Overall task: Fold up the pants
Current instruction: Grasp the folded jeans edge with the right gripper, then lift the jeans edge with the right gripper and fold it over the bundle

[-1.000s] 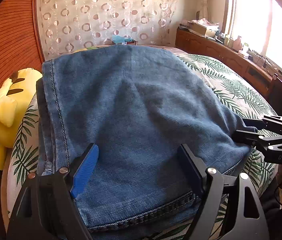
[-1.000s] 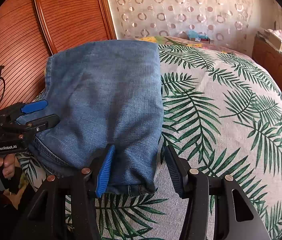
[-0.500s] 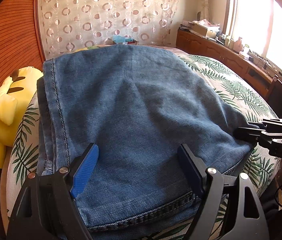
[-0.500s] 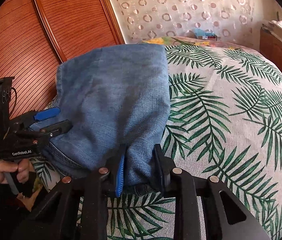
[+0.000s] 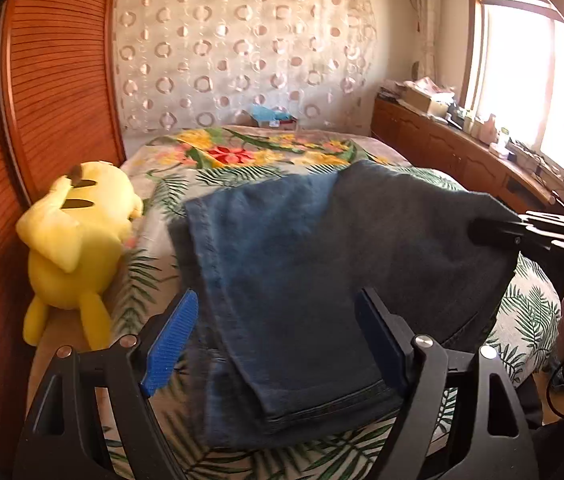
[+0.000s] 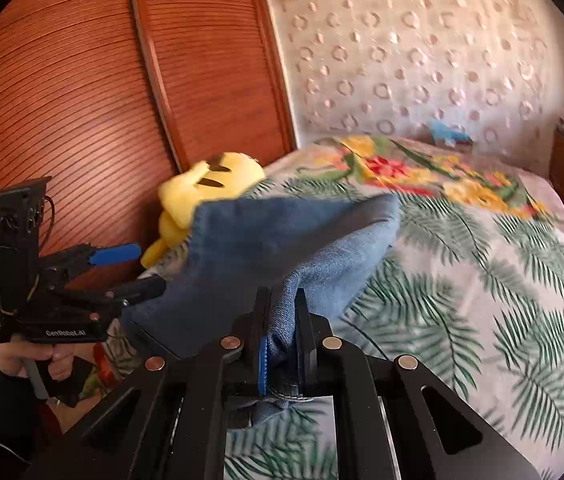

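Note:
The folded blue denim pants [image 5: 301, 280] lie on the leaf-print bed, one corner lifted. My right gripper [image 6: 282, 312] is shut on that near corner of the pants [image 6: 282, 240] and holds it up off the bed; it shows at the right of the left wrist view [image 5: 477, 232]. My left gripper [image 5: 278, 340] is open, its fingers standing on either side of the near hem without pinching it. In the right wrist view the left gripper [image 6: 138, 272] sits at the pants' left edge, jaws apart.
A yellow plush toy [image 5: 78, 240] lies at the bed's left side against the wooden sliding doors [image 6: 82, 100]. The leaf-print bedspread [image 6: 481, 280] stretches to the right. A wooden cabinet [image 5: 461, 152] with clutter runs under the window.
The right gripper closed on the pants' corner and lifted it up and back. Both cameras rose, and the plush toy and far bedspread came into view.

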Tool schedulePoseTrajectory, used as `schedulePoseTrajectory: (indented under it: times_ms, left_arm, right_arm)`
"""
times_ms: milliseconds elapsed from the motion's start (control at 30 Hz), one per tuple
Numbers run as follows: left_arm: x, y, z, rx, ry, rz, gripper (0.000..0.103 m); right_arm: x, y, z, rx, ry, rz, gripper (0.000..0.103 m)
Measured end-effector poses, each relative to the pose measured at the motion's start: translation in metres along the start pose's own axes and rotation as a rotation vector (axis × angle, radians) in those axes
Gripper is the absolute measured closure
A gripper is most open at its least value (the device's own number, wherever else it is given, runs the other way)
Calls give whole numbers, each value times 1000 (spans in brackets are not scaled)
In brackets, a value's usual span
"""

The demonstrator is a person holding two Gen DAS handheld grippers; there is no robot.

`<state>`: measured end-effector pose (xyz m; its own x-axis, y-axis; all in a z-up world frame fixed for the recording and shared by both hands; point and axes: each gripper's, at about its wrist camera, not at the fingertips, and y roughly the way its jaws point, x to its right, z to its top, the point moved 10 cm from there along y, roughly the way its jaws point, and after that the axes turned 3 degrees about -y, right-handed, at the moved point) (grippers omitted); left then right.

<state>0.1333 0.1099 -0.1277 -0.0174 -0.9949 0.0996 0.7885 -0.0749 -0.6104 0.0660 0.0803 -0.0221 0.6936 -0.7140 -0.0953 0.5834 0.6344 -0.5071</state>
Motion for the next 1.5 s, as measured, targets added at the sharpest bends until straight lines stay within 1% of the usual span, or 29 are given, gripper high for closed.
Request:
schedulePoseTrajectory:
  times_ms: [167,333,433,500,633,733,800,900,933,1000,1067,1133,1200,1300,1400,1500]
  left_arm:
    - [-37,-22,5,33,-37,50,21]
    - [-76,-39,2,49,-79,113,21]
    - [-97,-44,-2,50,-102,146,21]
    - [-106,-47,-3,50,-115,162,21]
    - [-113,-46,-5,50,-136,181,21]
    - [-115,-44,-7,47,-138,181,21]
    - [-111,-42,-6,45,-134,177,21]
    - [-109,-40,-5,45,-129,171,21]
    - [-108,-40,-5,46,-126,170,21]
    - [-107,-39,-4,45,-123,168,21]
    - [-105,-39,-3,46,-120,166,21]
    - [-103,-39,-2,46,-116,164,21]
    - [-100,-38,0,47,-113,161,21]
    - [-93,-36,3,50,-105,151,21]
    - [-85,-33,7,52,-89,137,21]
    - [-77,-30,9,51,-77,120,21]
  right_arm:
    - [-46,13,24,26,-80,82,94]
    - [-85,43,22,-9,-143,163,94]
    - [-103,57,12,-47,-169,213,94]
    - [-116,67,-2,-91,-171,265,94]
    - [-125,97,-38,-202,-151,337,94]
    - [-124,110,-56,-252,-144,354,95]
    - [-120,113,-56,-256,-145,354,94]
    - [-120,103,-51,-243,-156,327,93]
    - [-123,94,-48,-236,-160,314,88]
    - [-123,80,-43,-214,-168,304,83]
    - [-123,65,-40,-186,-174,291,72]
    - [-118,48,-34,-155,-166,276,65]
    - [-110,34,-28,-123,-151,255,64]
    - [-84,11,-16,-80,-138,198,64]
    - [-67,2,-10,-59,-142,134,64]
    - [-61,2,-9,-42,-154,92,64]
